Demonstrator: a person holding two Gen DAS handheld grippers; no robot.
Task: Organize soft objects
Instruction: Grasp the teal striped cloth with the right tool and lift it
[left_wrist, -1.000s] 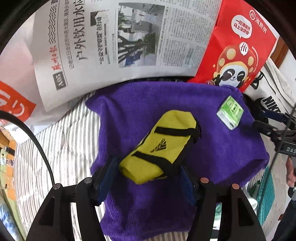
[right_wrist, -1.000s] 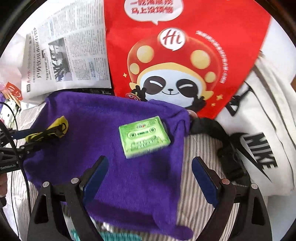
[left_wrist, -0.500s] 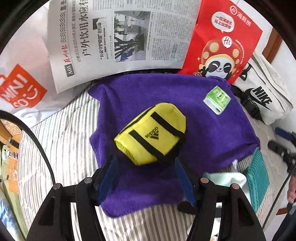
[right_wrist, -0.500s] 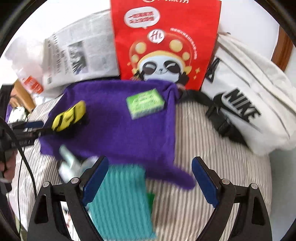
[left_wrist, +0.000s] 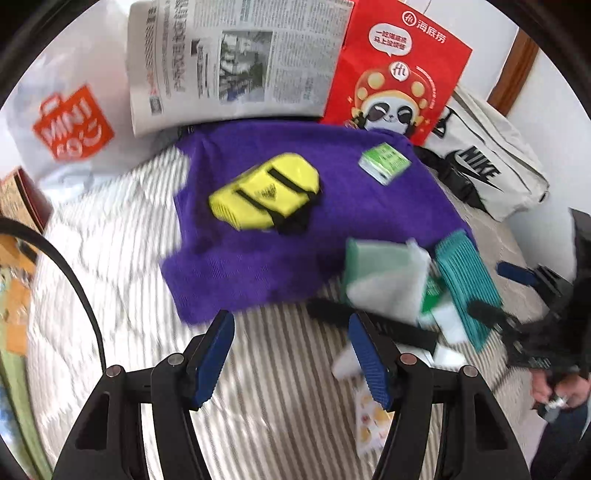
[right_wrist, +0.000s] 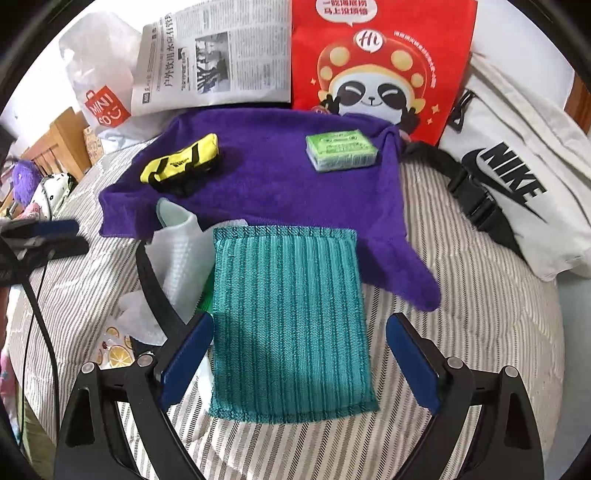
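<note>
A: Getting lined up over the teal cloth (right_wrist: 288, 317), lower centre of frame, is the right gripper (right_wrist: 299, 362), jaws apart, nothing clamped.

B: Left gripper (left_wrist: 291, 350) is being held apart too, empty. An edge should be pinched, not the middle.

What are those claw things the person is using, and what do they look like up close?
Each is a hand-held two-finger tool. The left gripper and the right gripper look alike: glossy black plastic arms with triangular cut-outs and round silver pivot pins, ending in dark blue ribbed pads. A thin black cable loops beside the left one. The person's clothing near the picture's edge looks dark.
</note>
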